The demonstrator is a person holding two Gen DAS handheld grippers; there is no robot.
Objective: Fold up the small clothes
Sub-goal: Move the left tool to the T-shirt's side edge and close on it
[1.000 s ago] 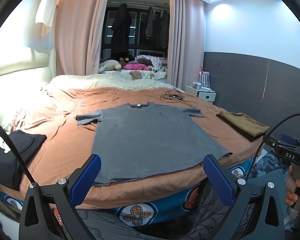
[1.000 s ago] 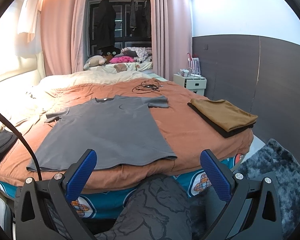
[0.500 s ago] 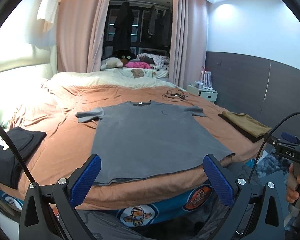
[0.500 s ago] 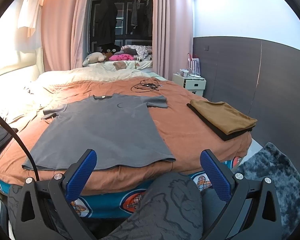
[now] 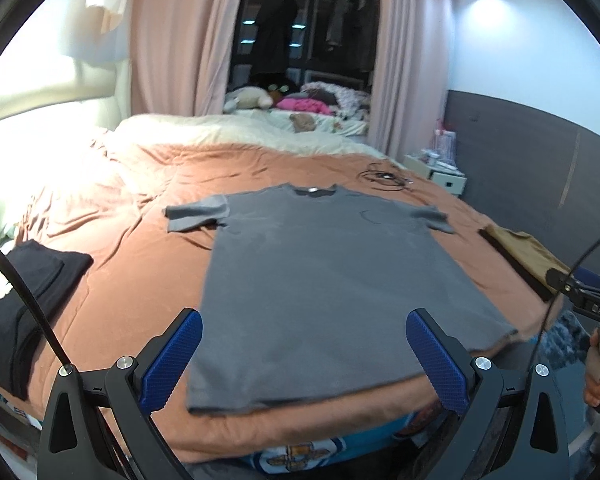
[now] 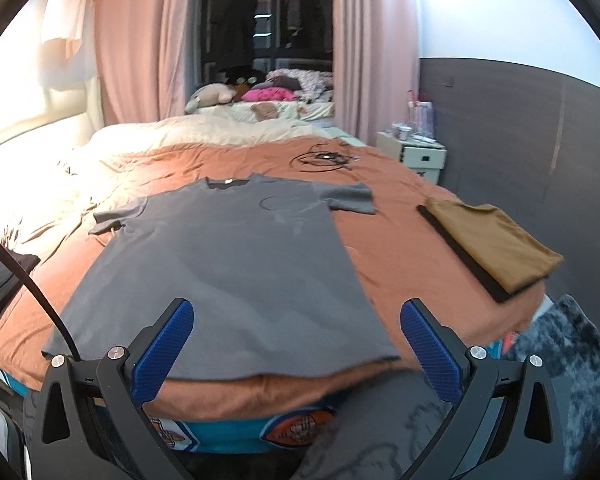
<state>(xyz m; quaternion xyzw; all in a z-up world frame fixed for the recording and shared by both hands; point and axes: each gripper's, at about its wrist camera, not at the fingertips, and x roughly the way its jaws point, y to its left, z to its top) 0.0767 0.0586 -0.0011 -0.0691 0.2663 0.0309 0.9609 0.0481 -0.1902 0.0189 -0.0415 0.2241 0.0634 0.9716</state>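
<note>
A grey T-shirt (image 5: 324,280) lies spread flat on the brown bedspread (image 5: 132,248), collar away from me and hem at the near bed edge. It also shows in the right wrist view (image 6: 228,272). My left gripper (image 5: 304,360) is open and empty, hovering just above the hem near its left half. My right gripper (image 6: 296,344) is open and empty, over the hem's right half. The right gripper's handle (image 5: 596,312) shows at the right edge of the left wrist view.
A folded tan garment on a dark one (image 6: 496,248) lies at the bed's right edge. Folded black clothes (image 5: 24,292) lie at the left. A black cable coil (image 6: 320,158) lies beyond the collar. A white nightstand (image 6: 416,156) stands at right, a dark rug (image 6: 560,360) below.
Both grippers have moved forward and closer to the bed, so the shirt's hem now lies between the open fingers. The shirt has not moved.
</note>
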